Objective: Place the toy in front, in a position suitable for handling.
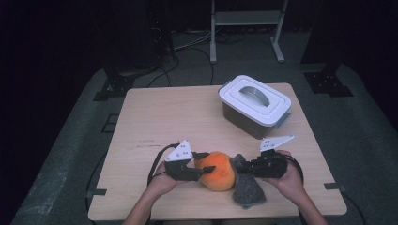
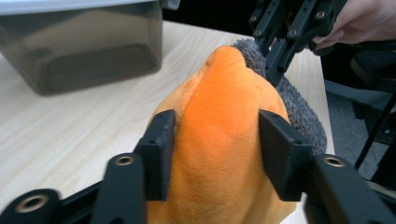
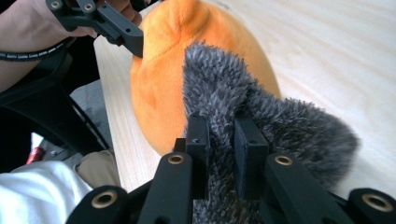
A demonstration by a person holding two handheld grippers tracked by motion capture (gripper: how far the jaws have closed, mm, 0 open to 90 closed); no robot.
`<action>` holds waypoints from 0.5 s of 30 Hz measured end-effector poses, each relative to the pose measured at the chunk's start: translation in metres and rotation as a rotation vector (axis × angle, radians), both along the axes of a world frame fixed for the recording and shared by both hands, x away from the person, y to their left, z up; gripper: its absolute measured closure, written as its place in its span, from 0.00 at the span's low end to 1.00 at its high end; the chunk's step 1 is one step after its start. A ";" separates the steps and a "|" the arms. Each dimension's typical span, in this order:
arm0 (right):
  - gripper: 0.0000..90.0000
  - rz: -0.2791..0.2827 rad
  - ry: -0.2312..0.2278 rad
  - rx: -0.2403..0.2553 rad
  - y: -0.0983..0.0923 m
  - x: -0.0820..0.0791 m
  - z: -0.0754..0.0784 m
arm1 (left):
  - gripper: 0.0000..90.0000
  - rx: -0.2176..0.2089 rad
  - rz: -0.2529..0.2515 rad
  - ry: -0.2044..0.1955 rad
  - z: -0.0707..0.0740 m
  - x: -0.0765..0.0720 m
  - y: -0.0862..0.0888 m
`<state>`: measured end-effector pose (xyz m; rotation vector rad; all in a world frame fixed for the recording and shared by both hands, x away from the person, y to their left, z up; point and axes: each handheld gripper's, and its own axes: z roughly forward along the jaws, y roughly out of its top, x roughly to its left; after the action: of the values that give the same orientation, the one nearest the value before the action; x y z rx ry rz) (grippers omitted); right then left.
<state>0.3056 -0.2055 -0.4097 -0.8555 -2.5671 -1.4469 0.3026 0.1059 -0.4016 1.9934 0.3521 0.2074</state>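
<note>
An orange plush toy (image 1: 217, 169) lies near the table's front edge, with a grey furry piece (image 1: 248, 190) against its right side. My left gripper (image 1: 206, 161) comes in from the left. In the left gripper view its pads (image 2: 161, 149) press into both flanks of the orange plush toy (image 2: 224, 121). My right gripper (image 1: 241, 166) reaches in from the right. Its jaws (image 3: 223, 140) are pinched together on a tuft of the grey furry piece (image 3: 219, 84), which lies over the orange plush toy (image 3: 163, 88).
A white-lidded, grey-sided container (image 1: 255, 105) with a handle stands at the back right of the wooden table (image 1: 178, 117). In the left gripper view the container (image 2: 84, 51) sits just beyond the toy. Dark floor, cables and a stand's legs lie behind the table.
</note>
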 end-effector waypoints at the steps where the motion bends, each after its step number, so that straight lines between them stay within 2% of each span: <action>1: 0.86 -0.005 -0.019 0.002 0.000 -0.002 0.005 | 0.57 -0.003 0.001 0.002 0.001 0.000 0.000; 2: 0.86 -0.009 -0.033 0.009 -0.001 -0.004 0.009 | 0.57 -0.008 0.005 -0.003 0.003 -0.001 0.000; 5: 0.86 -0.014 -0.079 0.076 0.002 -0.009 0.027 | 0.57 -0.005 0.009 -0.020 0.007 -0.005 -0.004; 7: 0.86 -0.006 -0.087 0.108 0.007 -0.012 0.032 | 0.57 -0.004 0.004 -0.024 0.007 -0.006 -0.008; 9: 0.86 0.005 -0.091 0.075 0.014 -0.013 0.028 | 0.56 0.007 -0.004 -0.033 0.006 -0.008 -0.011; 11: 0.87 0.015 -0.064 0.070 0.017 -0.012 0.019 | 0.50 0.018 -0.012 -0.031 0.005 -0.008 -0.011; 12: 0.87 0.017 -0.054 0.074 0.016 -0.011 0.016 | 0.47 0.008 -0.014 -0.020 0.005 -0.007 -0.010; 14: 0.87 0.017 -0.035 0.070 0.014 -0.009 0.011 | 0.37 0.004 -0.027 0.001 0.005 -0.004 -0.008; 15: 0.87 0.017 -0.031 0.058 0.013 -0.009 0.008 | 0.29 0.007 -0.024 0.006 0.005 -0.002 -0.007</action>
<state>0.2967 -0.1922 -0.4015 -0.8084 -2.5335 -1.5339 0.3002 0.0986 -0.3969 2.0048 0.3312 0.1878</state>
